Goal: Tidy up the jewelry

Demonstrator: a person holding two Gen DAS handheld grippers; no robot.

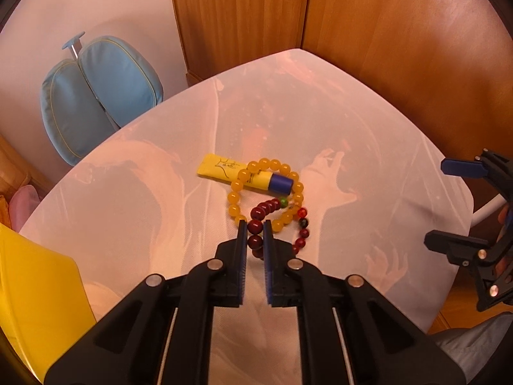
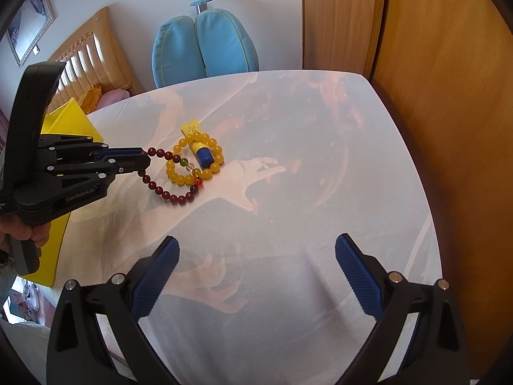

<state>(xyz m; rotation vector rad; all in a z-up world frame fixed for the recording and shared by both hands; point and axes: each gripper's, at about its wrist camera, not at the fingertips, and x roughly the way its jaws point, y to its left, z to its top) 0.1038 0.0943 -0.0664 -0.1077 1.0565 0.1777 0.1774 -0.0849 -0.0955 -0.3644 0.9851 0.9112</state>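
The left gripper point(image 1: 255, 229) is clamped on the dark red round-bead bracelet point(image 2: 166, 189), its blue pads pinching a bead at the loop's near end while the rest trails on the pale table with a faint printed picture point(image 2: 320, 192). That red loop overlaps the amber-yellow round-bead bracelet point(image 1: 266, 189), which lies around a yellow squeeze tube with a blue cap point(image 1: 247, 178). The right gripper point(image 2: 256, 276) hangs well apart from the tube, fingers spread, holding nothing. Sorting looks barely begun: one bracelet gripped, both still tangled (neither put away). A yellow plastic container point(image 1: 38, 285) sits at the table's edge, away from the tube; its inside is hidden, so whether it holds anything I cannot tell.
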